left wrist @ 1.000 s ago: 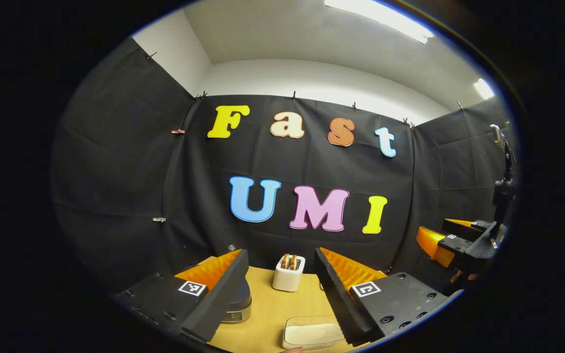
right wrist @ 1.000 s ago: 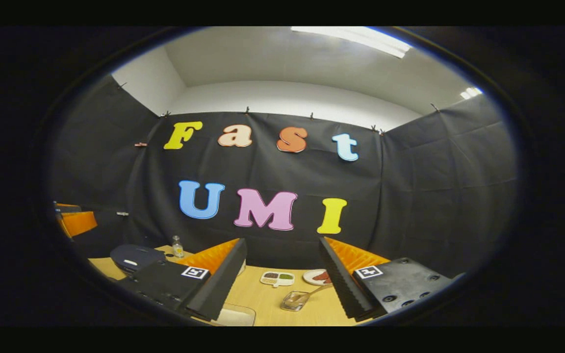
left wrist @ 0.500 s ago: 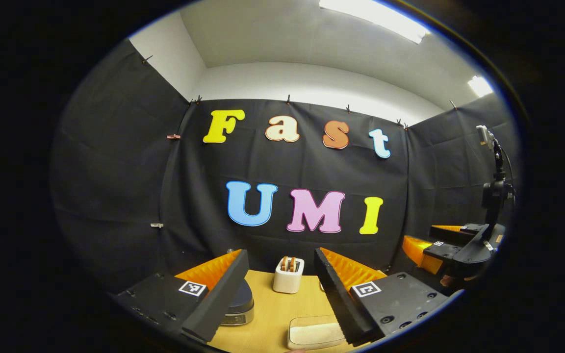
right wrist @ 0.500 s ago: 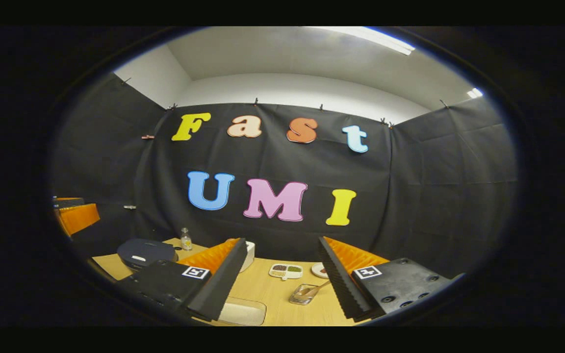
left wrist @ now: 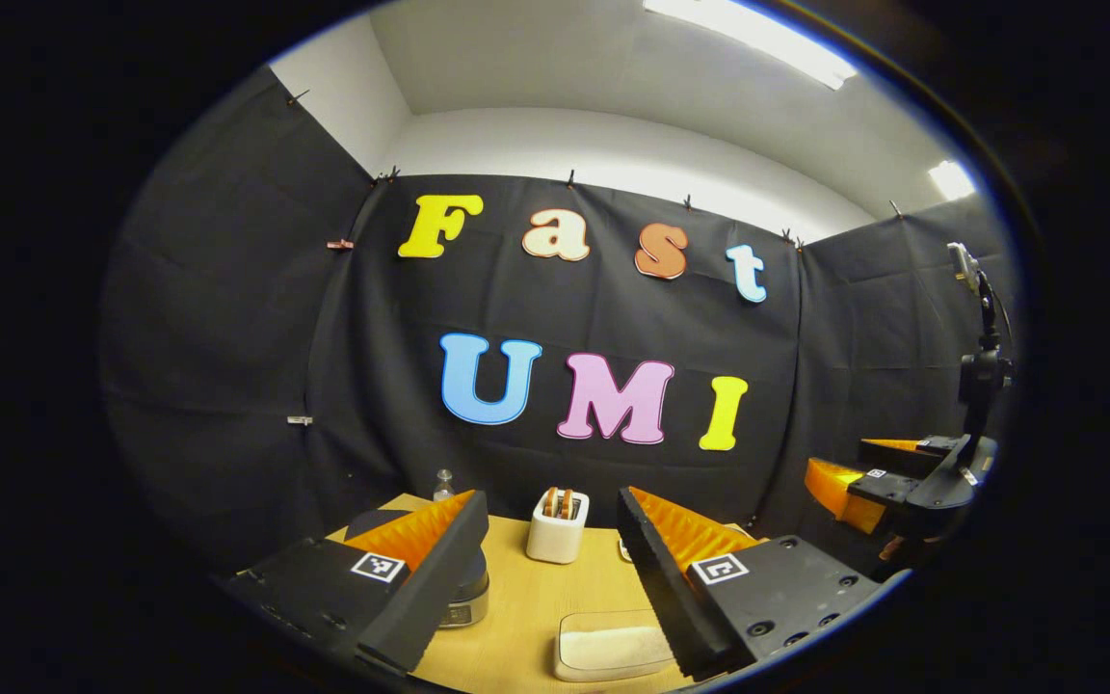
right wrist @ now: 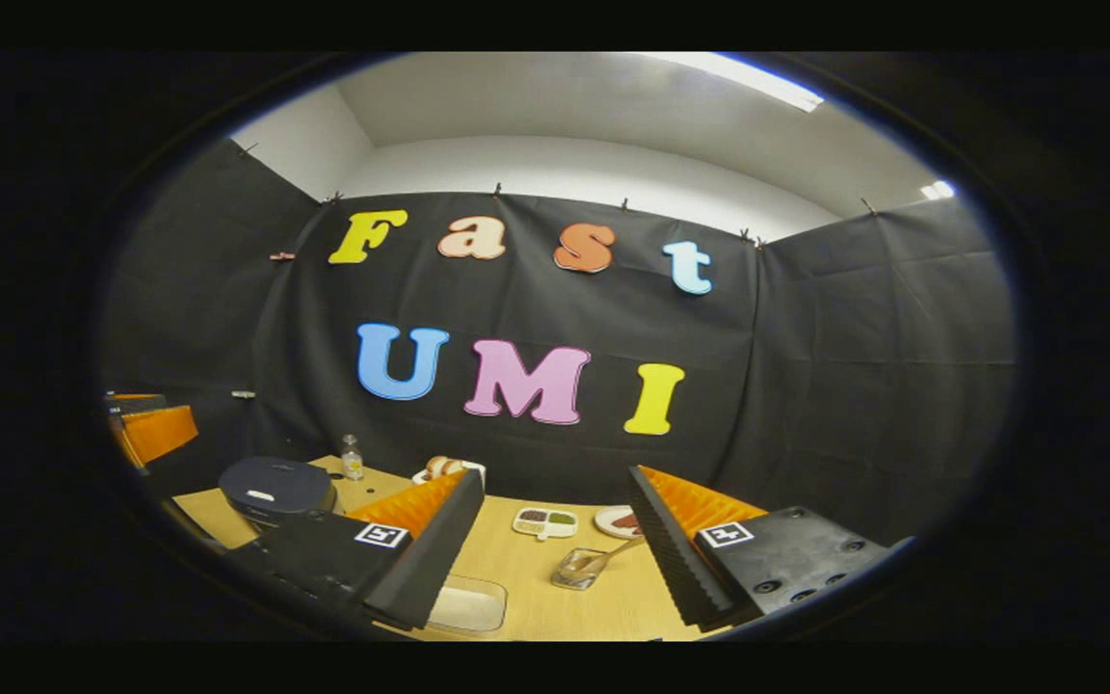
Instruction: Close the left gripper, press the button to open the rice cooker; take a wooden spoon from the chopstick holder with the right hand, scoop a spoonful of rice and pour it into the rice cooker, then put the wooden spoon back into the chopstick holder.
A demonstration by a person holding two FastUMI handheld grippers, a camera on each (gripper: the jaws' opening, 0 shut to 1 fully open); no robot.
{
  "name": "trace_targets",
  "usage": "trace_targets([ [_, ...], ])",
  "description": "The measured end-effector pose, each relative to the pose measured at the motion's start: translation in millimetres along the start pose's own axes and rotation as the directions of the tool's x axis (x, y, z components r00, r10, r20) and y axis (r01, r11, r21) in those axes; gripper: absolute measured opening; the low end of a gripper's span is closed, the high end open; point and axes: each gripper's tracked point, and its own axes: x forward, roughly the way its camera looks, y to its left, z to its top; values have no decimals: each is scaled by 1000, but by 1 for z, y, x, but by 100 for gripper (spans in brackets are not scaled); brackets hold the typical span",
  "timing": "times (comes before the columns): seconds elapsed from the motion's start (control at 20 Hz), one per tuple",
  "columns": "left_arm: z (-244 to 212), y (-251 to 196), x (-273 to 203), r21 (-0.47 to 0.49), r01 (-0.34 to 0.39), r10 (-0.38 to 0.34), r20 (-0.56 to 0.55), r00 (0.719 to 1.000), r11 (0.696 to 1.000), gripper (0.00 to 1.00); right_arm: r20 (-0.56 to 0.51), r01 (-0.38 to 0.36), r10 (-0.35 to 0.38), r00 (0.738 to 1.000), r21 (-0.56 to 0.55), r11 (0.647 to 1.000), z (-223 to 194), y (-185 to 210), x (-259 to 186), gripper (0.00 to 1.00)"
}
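The rice cooker (right wrist: 276,487) is round with a dark lid, shut, at the table's left; in the left gripper view the cooker (left wrist: 470,590) is mostly hidden behind my left finger. The white chopstick holder (left wrist: 557,526) stands behind the cooker's right side, wooden spoon ends sticking up from it. A clear tray of rice (left wrist: 611,646) lies near the front. My left gripper (left wrist: 551,501) is open and empty above the table's near part. My right gripper (right wrist: 553,487) is open and empty too, and appears at the far right (left wrist: 887,482).
On the wooden table (right wrist: 526,578) are a small bottle (right wrist: 351,458), a sectioned dish (right wrist: 545,521), a plate (right wrist: 616,521) and a glass with a spoon (right wrist: 579,569). The left gripper (right wrist: 152,431) sits at the left edge of the right gripper view.
Both views have dipped a little, bringing more of the table into sight; the bottle and chopstick holder now appear more fully. Both grippers stay open and empty.
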Motion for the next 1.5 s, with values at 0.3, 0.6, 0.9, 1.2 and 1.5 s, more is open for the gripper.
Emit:
trace_targets([
  [0.3,-13,4,13,1,-47,47,-34,998,999,92,-25,-23,23,999,9,1000,-13,-13,13,93],
  [0.6,-32,24,31,-8,-180,179,-86,980,984,91,-51,-108,110,993,33,994,-29,-13,40,93],
  [0.9,-48,28,33,32,-322,324,-136,936,946,89,-43,-211,214,976,65,975,-41,-14,56,93],
  [1.2,-66,10,33,42,-326,328,-171,929,944,88,-65,-247,253,965,86,965,-52,-15,54,93],
  [1.5,-84,48,52,-1,-329,320,-225,920,944,88,-82,-219,224,971,66,973,-46,4,48,94],
])
